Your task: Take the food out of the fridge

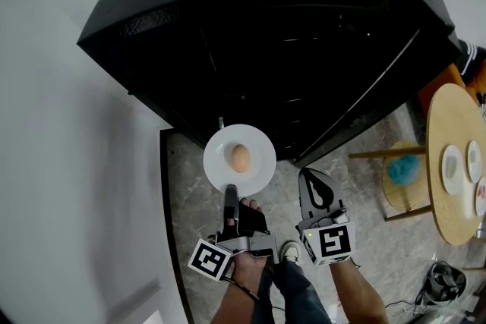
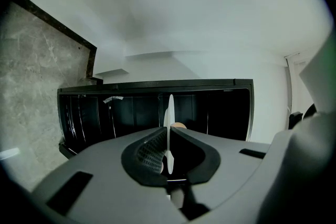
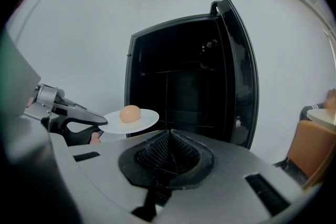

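The left tongs [image 1: 231,190] are clamped on the near rim of a round white ceramic plate [image 1: 260,167], holding it level with a brown egg [image 1: 240,158] at its middle. The right tongs [image 3: 170,134] are closed on nothing, just right of the plate. Plate and egg hang over the grey stone floor [image 1: 190,193], just in front of the open black fridge [image 1: 288,64]. A round wooden surface [image 1: 448,125] stands to the right.

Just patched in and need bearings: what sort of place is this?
Likely a home kitchen or dining corner: an open black fridge, a round wooden table set with dishes, and stone-look floor tiles.
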